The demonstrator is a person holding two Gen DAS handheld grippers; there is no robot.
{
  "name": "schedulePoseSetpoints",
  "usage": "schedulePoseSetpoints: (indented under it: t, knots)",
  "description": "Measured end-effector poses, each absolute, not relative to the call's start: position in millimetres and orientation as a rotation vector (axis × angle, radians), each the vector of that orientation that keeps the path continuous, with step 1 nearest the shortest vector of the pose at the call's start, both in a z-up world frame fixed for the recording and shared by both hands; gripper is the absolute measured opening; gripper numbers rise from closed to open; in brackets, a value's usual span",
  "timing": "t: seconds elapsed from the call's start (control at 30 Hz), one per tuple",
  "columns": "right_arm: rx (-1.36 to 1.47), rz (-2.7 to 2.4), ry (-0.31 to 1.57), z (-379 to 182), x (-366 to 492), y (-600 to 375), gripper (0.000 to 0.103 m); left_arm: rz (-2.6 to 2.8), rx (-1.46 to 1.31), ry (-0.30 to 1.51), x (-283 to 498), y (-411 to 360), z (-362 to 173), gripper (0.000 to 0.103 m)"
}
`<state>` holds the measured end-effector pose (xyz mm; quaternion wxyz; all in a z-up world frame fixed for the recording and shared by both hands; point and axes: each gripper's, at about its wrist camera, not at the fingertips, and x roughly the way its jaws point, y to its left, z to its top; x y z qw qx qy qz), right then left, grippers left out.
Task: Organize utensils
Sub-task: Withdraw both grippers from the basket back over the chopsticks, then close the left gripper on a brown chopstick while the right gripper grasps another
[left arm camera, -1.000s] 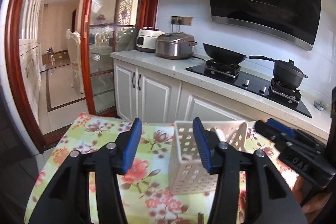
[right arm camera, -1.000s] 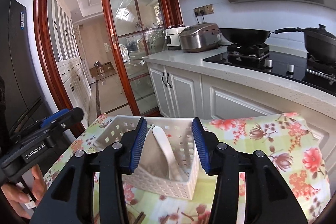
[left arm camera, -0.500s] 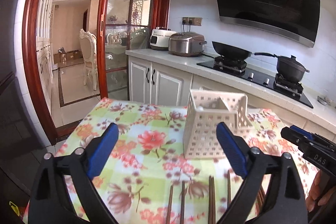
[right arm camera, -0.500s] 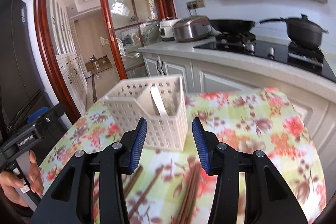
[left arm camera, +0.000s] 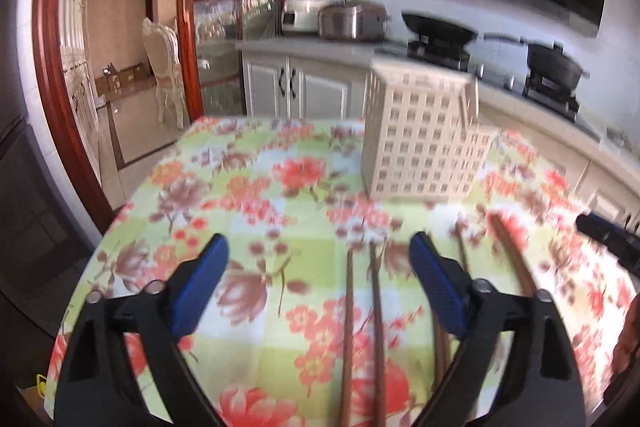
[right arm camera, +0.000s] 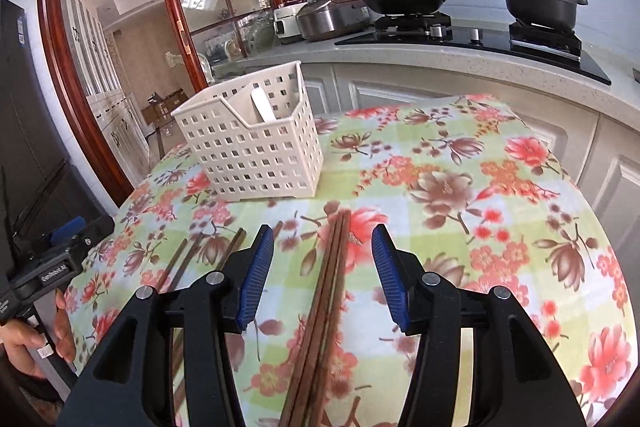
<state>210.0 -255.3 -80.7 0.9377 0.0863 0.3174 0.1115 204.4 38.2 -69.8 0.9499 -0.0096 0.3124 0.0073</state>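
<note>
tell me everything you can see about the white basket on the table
The white basket looks like plastic, its walls a grid of small square holes. It has a rectangular footprint, and a diagonal inner wall divides it; the front corner section has a lower rim than the back. It stands upright on the floral tablecloth, toward the table's far side. A white utensil handle leans inside the back section. Brown chopsticks lie on the cloth in front, apart from it. Neither gripper touches it.
</note>
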Motion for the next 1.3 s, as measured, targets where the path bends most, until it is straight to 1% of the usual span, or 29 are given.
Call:
schedulePoseSetpoints:
  t: [0.1,0.2,0.33,0.5,0.57,0.63,0.67,0.7,0.77,0.8,0.87,0.93,1.3]
  knots:
    - [0.17,0.224,0.671,-89,210,-256,0.05,0.018,0.017,0.716,213,36,-93,0.069]
    - [0.161,0.226,0.685,-95,209,-255,0.05,0.012,0.03,0.776,221,35,-110,0.06]
    - [0.149,0.225,0.7,-102,210,-253,0.049,-0.009,0.043,0.829,229,32,-125,0.054]
    - [0.136,0.224,0.72,-107,213,-252,0.049,-0.033,0.061,0.881,237,28,-139,0.041]
    - [0.128,0.221,0.733,-110,216,-252,0.048,-0.04,0.063,0.877,237,26,-139,0.04]
    - [0.124,0.217,0.749,-114,219,-253,0.045,-0.053,0.067,0.877,239,25,-139,0.032]
    - [0.121,0.213,0.758,-116,221,-253,0.042,-0.06,0.071,0.877,240,23,-139,0.027]
    - [0.116,0.206,0.772,-119,225,-253,0.041,-0.068,0.073,0.876,241,22,-139,0.016]
    - [0.108,0.197,0.788,-122,231,-252,0.035,-0.073,0.086,0.872,241,18,-138,0.007]
    - [0.104,0.194,0.792,-123,233,-252,0.033,-0.069,0.101,0.867,240,17,-139,0.007]
    - [0.096,0.192,0.803,-126,237,-251,0.025,-0.075,0.094,0.864,240,17,-138,0.006]
    - [0.08,0.183,0.825,-129,245,-248,0.022,-0.078,0.067,0.864,239,22,-138,0.006]
    - [0.015,0.161,0.9,-140,272,-229,0.02,-0.092,0.054,0.869,238,30,-138,0.006]
